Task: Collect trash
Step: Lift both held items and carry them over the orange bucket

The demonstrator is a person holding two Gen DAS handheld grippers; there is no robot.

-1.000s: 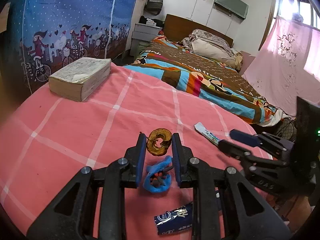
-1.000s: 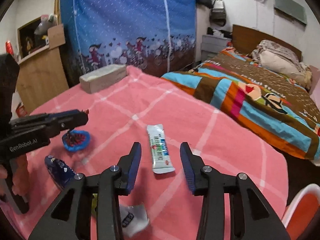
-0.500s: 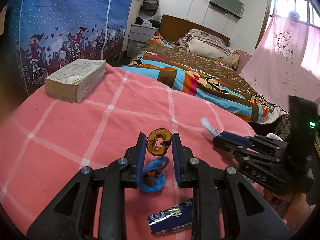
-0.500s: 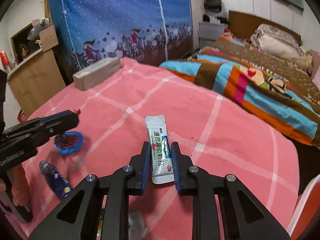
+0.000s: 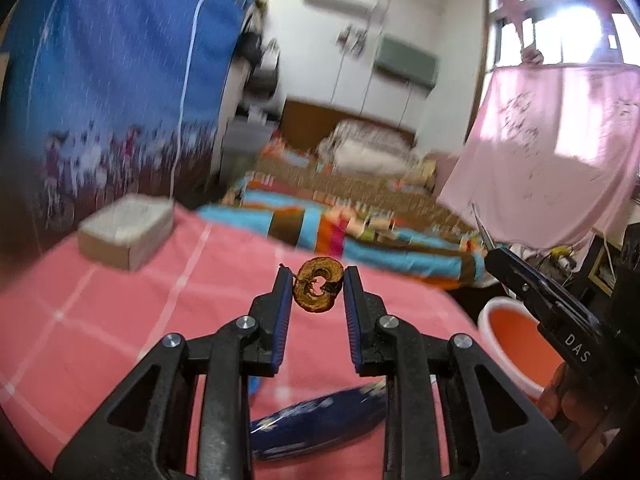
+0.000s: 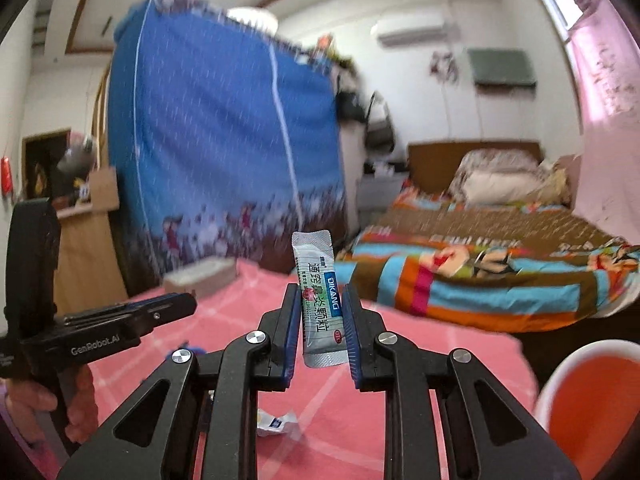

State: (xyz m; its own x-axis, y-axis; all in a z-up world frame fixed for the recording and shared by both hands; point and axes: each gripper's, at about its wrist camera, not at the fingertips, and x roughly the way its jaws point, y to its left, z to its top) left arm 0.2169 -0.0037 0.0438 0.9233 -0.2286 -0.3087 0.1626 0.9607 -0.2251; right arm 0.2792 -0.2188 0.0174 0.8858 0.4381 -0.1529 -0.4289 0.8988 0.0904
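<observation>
I have the table (image 5: pixel 120 304), under its pink checked cloth, beneath both tools, and an orange bin (image 6: pixel 592 396) with a white rim standing off its right edge, which I take for the place the trash goes. Nothing shows inside the bin from here.

My right gripper (image 6: pixel 320 316) has just closed its fingers and now pinches the white sachet (image 6: pixel 318 300) upright, lifted clear of the cloth. My left gripper (image 5: pixel 316 292) has its fingers pressed on the brown dried peel ring (image 5: pixel 318 285), also raised off the table.

So I judge two pieces picked up and neither dropped in yet; both need carrying toward the right edge and releasing over the bin.

Left on the table: a dark blue wrapper (image 5: pixel 316 420) near the front edge under my left tool, and a small crumpled white wrapper (image 6: pixel 276 424) near the front edge under my right one. The thick book (image 5: pixel 128 232) at the far left corner looks like no trash to me.
</observation>
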